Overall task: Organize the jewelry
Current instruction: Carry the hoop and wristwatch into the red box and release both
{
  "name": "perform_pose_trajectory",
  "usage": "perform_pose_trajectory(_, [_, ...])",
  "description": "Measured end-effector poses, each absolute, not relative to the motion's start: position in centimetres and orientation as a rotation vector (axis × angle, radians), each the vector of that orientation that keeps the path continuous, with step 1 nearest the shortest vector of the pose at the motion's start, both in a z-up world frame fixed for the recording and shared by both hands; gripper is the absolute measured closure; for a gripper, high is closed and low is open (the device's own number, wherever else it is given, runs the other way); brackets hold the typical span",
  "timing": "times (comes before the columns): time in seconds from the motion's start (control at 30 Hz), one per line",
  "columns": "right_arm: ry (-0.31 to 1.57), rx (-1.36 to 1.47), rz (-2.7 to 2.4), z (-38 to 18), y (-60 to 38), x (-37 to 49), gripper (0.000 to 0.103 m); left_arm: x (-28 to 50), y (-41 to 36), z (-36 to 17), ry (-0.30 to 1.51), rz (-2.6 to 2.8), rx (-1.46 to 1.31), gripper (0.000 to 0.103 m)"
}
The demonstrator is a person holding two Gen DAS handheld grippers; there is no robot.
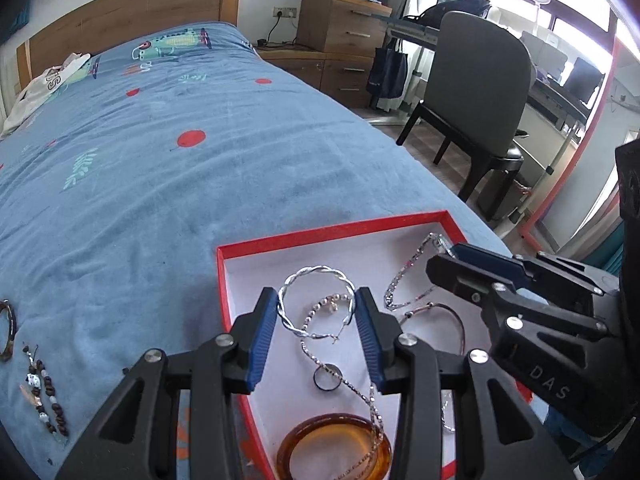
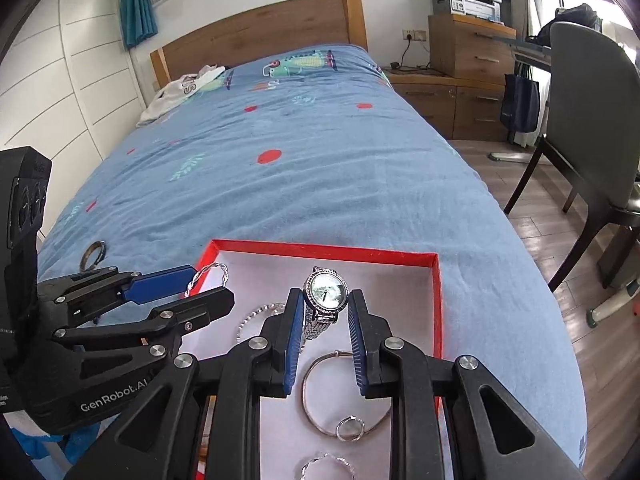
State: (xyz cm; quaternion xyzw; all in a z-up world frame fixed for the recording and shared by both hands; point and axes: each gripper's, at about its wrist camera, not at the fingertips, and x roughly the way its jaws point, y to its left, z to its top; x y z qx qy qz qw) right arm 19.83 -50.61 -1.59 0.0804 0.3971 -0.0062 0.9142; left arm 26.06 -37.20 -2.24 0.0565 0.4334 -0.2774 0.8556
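Observation:
A red-rimmed box (image 1: 320,234) with a white floor lies on the blue bed; it also shows in the right wrist view (image 2: 320,248). It holds a twisted silver bangle (image 1: 316,272), a beaded chain (image 1: 320,312), a dark ring (image 1: 328,378), an amber bangle (image 1: 336,446) and a silver chain (image 1: 408,276). My left gripper (image 1: 316,312) is open and empty over them. My right gripper (image 2: 325,312) is open around a silver watch (image 2: 326,290) that stands in the box. A thin bangle (image 2: 316,396) and small rings (image 2: 350,428) lie below it.
A beaded bracelet (image 1: 44,396) and a tortoiseshell bangle (image 1: 10,332) lie on the bedspread left of the box; a dark ring (image 2: 93,254) lies there too. A grey chair (image 1: 484,92) and drawers (image 1: 344,24) stand right of the bed. Clothing (image 2: 180,88) lies near the headboard.

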Motion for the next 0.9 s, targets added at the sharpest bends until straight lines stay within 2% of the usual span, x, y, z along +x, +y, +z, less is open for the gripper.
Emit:
perform_pose_trajectory(0.4, [1.01, 0.127, -0.046, -5.5, -51.5, 22.9, 0.081, 28.1, -38.4, -6.4, 1.033, -0.518, 0.111, 0.065])
perform_pose_trajectory(0.9, [1.044, 0.065, -0.031, -6.0, -51.3, 22.8, 0.08, 28.0, -38.6, -6.7, 1.039, -0.498, 0.125, 0.064])
